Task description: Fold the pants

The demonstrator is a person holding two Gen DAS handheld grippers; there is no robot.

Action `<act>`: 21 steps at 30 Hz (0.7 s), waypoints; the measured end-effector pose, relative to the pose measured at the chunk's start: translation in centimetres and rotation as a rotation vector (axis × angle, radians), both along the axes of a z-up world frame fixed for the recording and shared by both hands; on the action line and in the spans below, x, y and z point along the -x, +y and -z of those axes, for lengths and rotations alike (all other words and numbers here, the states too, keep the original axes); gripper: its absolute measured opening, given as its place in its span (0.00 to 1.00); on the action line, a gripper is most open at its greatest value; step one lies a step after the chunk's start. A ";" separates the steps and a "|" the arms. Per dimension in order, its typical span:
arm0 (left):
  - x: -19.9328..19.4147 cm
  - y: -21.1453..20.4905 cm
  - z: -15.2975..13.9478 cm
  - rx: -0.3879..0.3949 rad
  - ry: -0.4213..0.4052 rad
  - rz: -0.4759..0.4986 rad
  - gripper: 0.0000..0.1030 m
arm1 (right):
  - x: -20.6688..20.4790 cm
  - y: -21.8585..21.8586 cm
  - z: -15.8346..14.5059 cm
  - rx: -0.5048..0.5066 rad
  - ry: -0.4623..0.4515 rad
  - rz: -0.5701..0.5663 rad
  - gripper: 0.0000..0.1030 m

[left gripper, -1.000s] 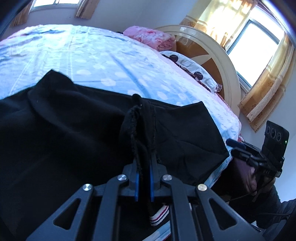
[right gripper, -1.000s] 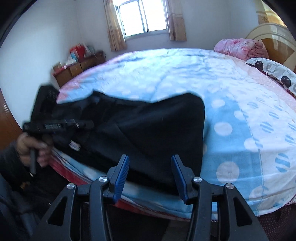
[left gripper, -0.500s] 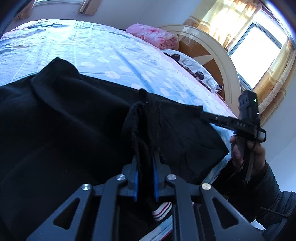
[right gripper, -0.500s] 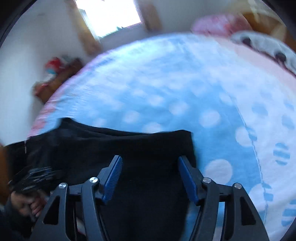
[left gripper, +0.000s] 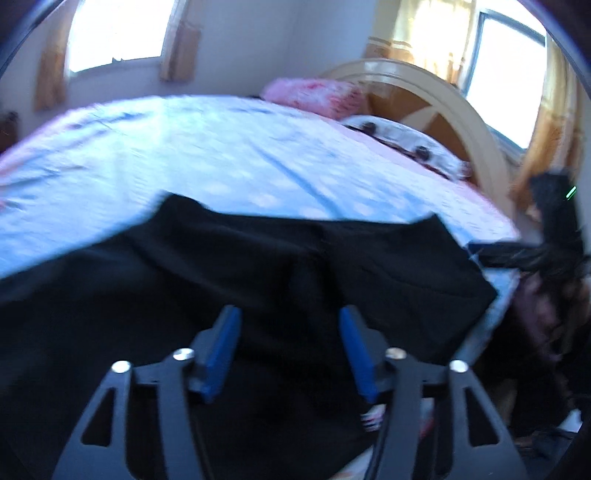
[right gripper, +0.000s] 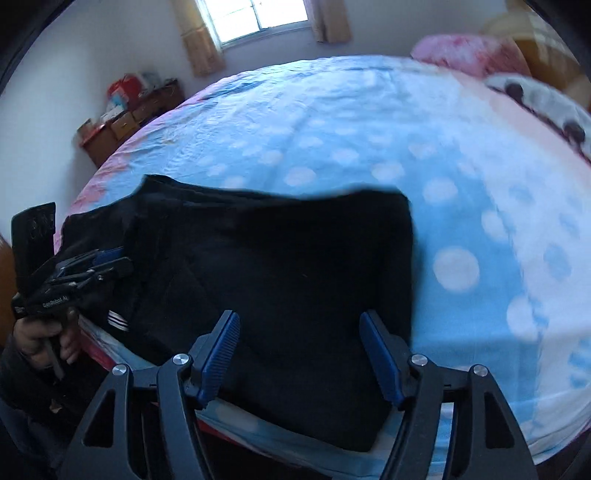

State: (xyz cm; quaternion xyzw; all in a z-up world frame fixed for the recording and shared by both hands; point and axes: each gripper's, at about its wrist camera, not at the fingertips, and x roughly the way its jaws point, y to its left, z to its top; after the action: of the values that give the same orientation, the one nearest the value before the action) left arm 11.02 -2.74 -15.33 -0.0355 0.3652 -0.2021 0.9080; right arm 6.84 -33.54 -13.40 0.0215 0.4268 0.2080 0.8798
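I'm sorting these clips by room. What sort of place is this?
A home bedroom, most likely: a bed with a blue dotted sheet, a curved wooden headboard with pillows, and curtained windows.

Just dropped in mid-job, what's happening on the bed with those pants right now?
A person holds a gripper in each hand over black pants lying on a blue dotted bedsheet. Neither holds cloth: the left gripper is opening with nothing pinched between its fingers, and the right gripper is opening too, above the near edge of the pants. The pants look partly folded, lying near the bed's edge.
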 end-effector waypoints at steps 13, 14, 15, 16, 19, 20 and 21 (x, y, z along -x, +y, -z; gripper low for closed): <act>-1.2 8.6 0.7 -0.036 0.070 -0.227 0.65 | -16.3 17.2 -0.9 -0.332 0.266 -0.223 0.55; -1.3 8.7 1.0 -0.029 0.077 -0.225 0.65 | -17.7 18.5 0.4 -0.346 0.335 -0.232 0.55; -1.4 8.7 1.2 -0.029 0.079 -0.222 0.66 | -18.5 19.3 1.0 -0.355 0.371 -0.238 0.55; -1.4 8.6 1.4 -0.034 0.078 -0.216 0.66 | -19.3 20.1 1.7 -0.354 0.403 -0.242 0.55; -1.3 8.6 1.5 -0.039 0.067 -0.200 0.69 | -20.8 21.7 3.8 -0.333 0.476 -0.253 0.55; -1.3 8.6 1.6 -0.037 0.065 -0.195 0.70 | -21.2 22.2 4.6 -0.357 0.511 -0.264 0.54; -1.2 8.6 1.5 -0.036 0.062 -0.194 0.71 | -21.4 22.4 5.0 -0.369 0.528 -0.271 0.45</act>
State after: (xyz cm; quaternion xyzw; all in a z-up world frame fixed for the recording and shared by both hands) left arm 12.26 5.87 -16.85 -0.0606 0.3917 -0.1052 0.9121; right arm 28.23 -11.12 -18.42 0.1761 0.5937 0.3838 0.6850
